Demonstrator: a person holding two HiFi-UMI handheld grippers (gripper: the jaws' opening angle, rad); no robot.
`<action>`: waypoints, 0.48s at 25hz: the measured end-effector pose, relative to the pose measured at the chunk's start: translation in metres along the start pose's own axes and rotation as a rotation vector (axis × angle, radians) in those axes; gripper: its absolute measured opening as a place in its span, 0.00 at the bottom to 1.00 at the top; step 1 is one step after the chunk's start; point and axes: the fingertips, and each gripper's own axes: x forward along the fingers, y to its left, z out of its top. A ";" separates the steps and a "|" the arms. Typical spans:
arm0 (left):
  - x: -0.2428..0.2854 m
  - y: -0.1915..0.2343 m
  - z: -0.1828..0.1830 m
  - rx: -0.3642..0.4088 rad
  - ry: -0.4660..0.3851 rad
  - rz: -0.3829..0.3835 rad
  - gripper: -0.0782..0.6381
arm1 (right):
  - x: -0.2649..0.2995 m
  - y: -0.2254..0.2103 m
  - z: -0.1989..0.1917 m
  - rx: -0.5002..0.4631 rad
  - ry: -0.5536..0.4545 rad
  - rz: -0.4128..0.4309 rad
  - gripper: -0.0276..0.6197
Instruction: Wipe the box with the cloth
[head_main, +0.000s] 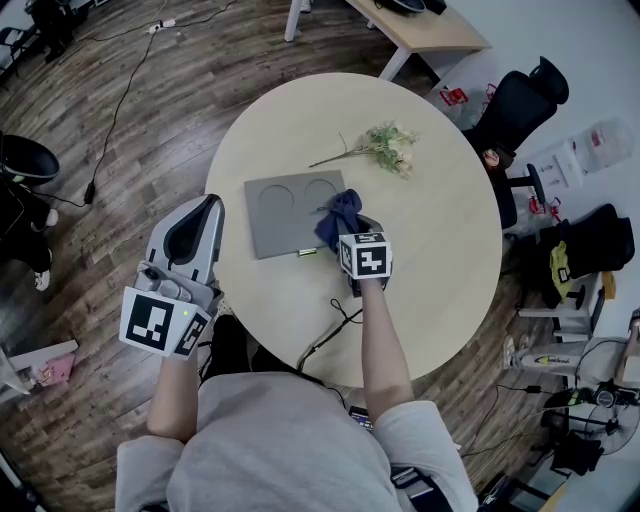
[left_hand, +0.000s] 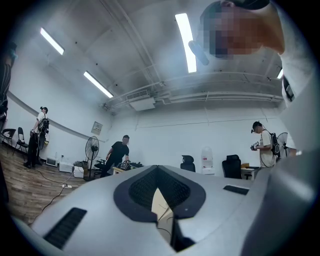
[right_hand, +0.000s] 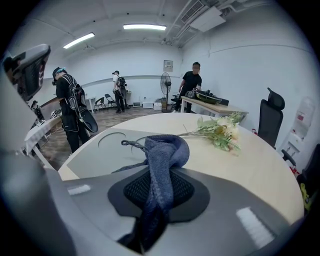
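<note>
While the right gripper (head_main: 352, 232) clamps the blue cloth (head_main: 339, 214) at the box's (head_main: 285, 215) right edge, the left gripper (head_main: 210, 208) hangs closed at lower left.

A round table (head_main: 440, 250) with a pale wooden top stands on a floor (head_main: 110, 160) of dark wood planks. A black cable (head_main: 120, 90) trails across the planks to the left of it. Beyond the table stands a light wooden desk (head_main: 425, 30) on white legs, and to the right a black office chair (head_main: 515, 105). The walls (right_hand: 140, 65) are plain white. Long strip lights (left_hand: 186, 42) are lit on the white ceiling, where an air-conditioning unit (left_hand: 142, 104) also hangs. A standing fan (left_hand: 92, 150) and a water dispenser (left_hand: 207, 160) stand against the far wall.
</note>
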 end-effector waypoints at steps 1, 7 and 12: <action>-0.001 0.000 0.000 0.001 -0.001 0.001 0.12 | -0.001 -0.002 -0.001 0.002 0.000 -0.004 0.16; -0.008 -0.003 0.002 0.008 -0.006 0.009 0.12 | -0.006 -0.014 -0.007 0.008 0.004 -0.029 0.16; -0.016 -0.006 0.005 0.016 -0.010 0.020 0.12 | -0.010 -0.021 -0.012 0.013 0.004 -0.043 0.16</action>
